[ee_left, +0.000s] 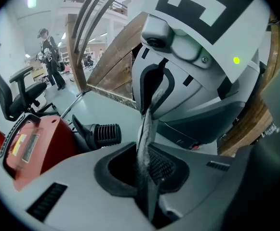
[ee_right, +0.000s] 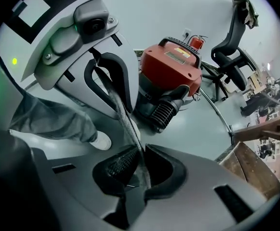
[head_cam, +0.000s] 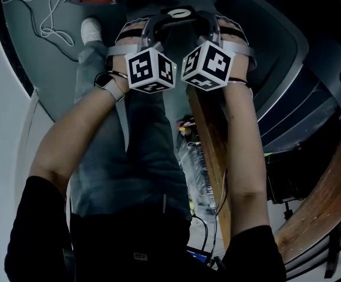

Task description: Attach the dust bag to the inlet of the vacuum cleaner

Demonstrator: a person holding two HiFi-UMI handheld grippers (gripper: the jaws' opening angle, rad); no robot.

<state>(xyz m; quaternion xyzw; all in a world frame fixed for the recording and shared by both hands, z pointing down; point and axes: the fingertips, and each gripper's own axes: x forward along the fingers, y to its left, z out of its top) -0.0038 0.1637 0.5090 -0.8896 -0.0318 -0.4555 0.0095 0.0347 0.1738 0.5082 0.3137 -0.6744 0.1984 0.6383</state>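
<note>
Plainly the carrying step is in hand: the thin grey woven-fabric dust bag (ee_left: 147,129) is off the machine, pinched between both tongs and held in the air over the floor, not yet at the inlet. The left gripper (ee_left: 147,174) has its jaws closed on one edge of the cloth. The right gripper (ee_right: 140,170), just beside it, is clamped on the same cloth, so a short span runs from one pair of jaws to the other. The squat red plastic vacuum cleaner (ee_right: 171,73) stands on the pale floor, well apart from the bag: at 12 o'clock from the right jaws, at 9 o'clock from the left ones, and at the 11 o'clock edge of the head view. Low on its side sits a black ribbed port (ee_right: 161,112), which I take for the inlet, though I cannot be sure.

The next move, as I judge it, is to bring both tongs to that port together, turn the bag so its mouth faces it, and press it on squarely. A skewed approach would likely crumple the cloth rather than seat it.

The bag shows only edge-on, as a narrow, limp, coarse-weave band; its mouth and collar are not to be made out
</note>
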